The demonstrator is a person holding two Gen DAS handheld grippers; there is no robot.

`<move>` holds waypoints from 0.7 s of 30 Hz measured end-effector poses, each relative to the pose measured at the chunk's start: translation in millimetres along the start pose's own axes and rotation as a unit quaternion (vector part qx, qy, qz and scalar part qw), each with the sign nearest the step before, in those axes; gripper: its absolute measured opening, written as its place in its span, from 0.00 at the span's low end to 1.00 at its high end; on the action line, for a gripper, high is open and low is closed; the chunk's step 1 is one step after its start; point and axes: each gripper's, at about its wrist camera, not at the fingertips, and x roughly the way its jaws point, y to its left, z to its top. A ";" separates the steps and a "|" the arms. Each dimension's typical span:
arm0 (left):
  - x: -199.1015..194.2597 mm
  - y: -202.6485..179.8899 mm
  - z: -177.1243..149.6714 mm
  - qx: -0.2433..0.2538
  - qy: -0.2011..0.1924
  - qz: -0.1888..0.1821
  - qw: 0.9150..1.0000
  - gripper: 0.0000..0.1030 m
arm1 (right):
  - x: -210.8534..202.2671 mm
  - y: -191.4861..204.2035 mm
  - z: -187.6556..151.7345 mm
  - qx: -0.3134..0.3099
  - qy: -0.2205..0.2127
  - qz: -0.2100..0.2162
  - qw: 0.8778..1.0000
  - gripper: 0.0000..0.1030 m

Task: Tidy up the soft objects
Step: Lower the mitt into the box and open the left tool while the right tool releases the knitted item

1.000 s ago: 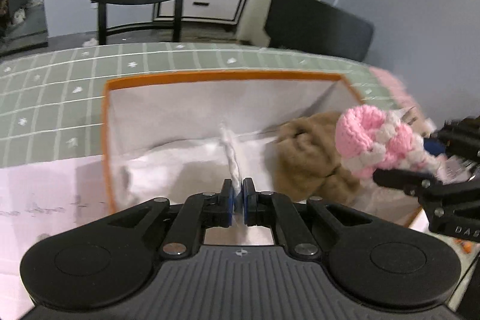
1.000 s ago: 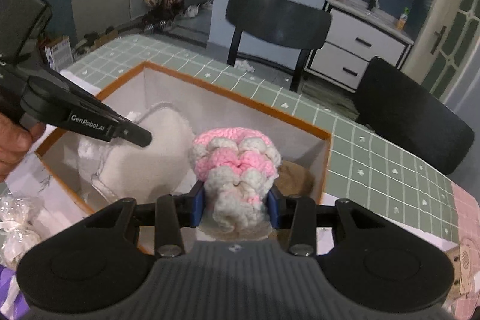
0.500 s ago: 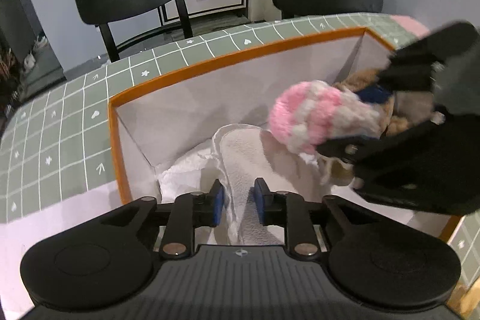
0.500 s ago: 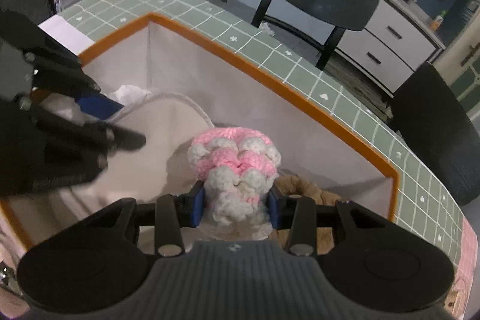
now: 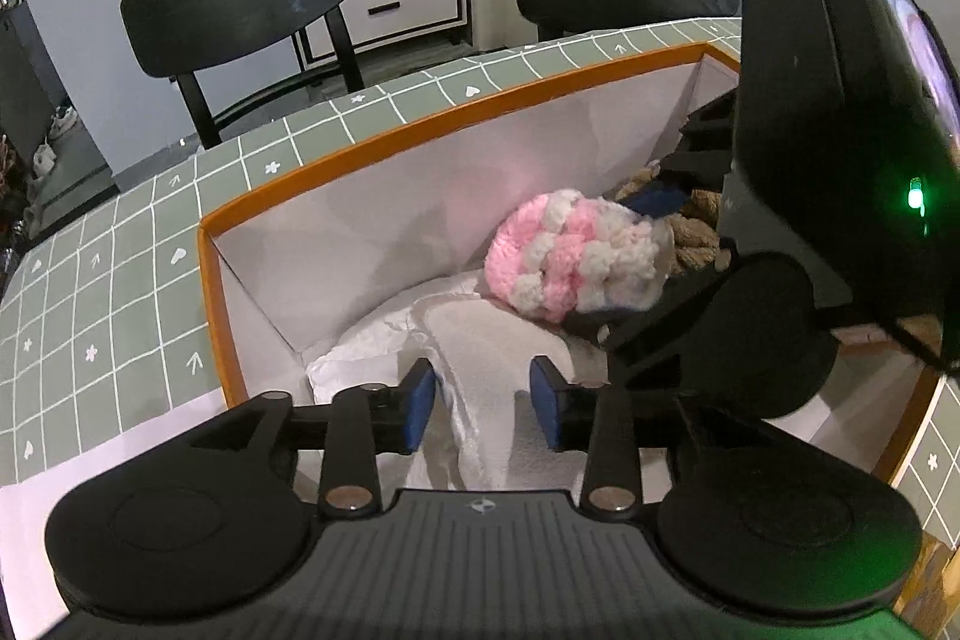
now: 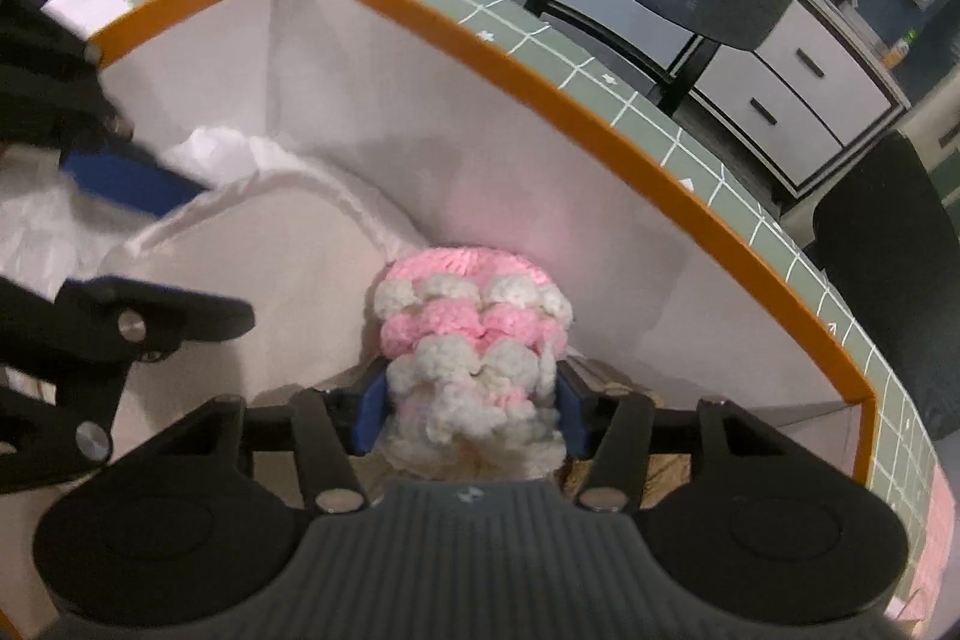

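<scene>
Left wrist view: my left gripper (image 5: 480, 396) hangs over the near end of the orange-rimmed storage box (image 5: 456, 117), its jaws opening, blue pads apart on either side of the white fleece item (image 5: 480, 358) without pressing it; that item lies on the box floor against crumpled white material. To the right, the right gripper (image 5: 606, 274) reaches into the box with the pink-and-white knitted item (image 5: 570, 253) at its tips, low over the fleece and just beside a brown plush item (image 5: 696, 235) at the far right end. Right wrist view: the right gripper (image 6: 471, 409) has its jaws opening with the knitted item (image 6: 474, 334) between the 2 pads; the yarn bulges out to both pads, so I cannot tell whether contact has fully ended. The knitted item sits deep inside the box, near the long white wall (image 6: 480, 148), with the brown plush (image 6: 612, 382) showing just behind the right pad. The left gripper's fingers (image 6: 156, 322) appear at the left edge, over the fleece. Judgement: this is the release of the knitted item into the box. To do it well, I would open fully before lifting, so loose yarn does not snag on a pad, then rise straight and keep the 2 grippers from crossing.
</scene>
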 end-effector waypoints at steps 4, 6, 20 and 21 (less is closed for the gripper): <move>-8.8 -0.2 3.0 0.002 -0.011 0.011 1.000 0.59 | -8.2 -1.5 -2.9 0.010 0.002 -0.001 1.000 0.61; -15.9 -0.1 4.0 0.004 -0.018 0.018 1.000 0.60 | -15.1 -3.0 -4.4 0.013 -0.002 -0.002 1.000 0.62; -87.0 -3.8 -22.1 -0.011 -0.050 0.025 0.998 0.60 | -100.7 -8.3 -29.2 0.045 -0.059 -0.007 0.997 0.64; -92.7 -4.1 -25.6 -0.013 -0.053 0.023 0.998 0.60 | -106.7 -7.0 -33.6 0.044 -0.062 -0.006 0.997 0.64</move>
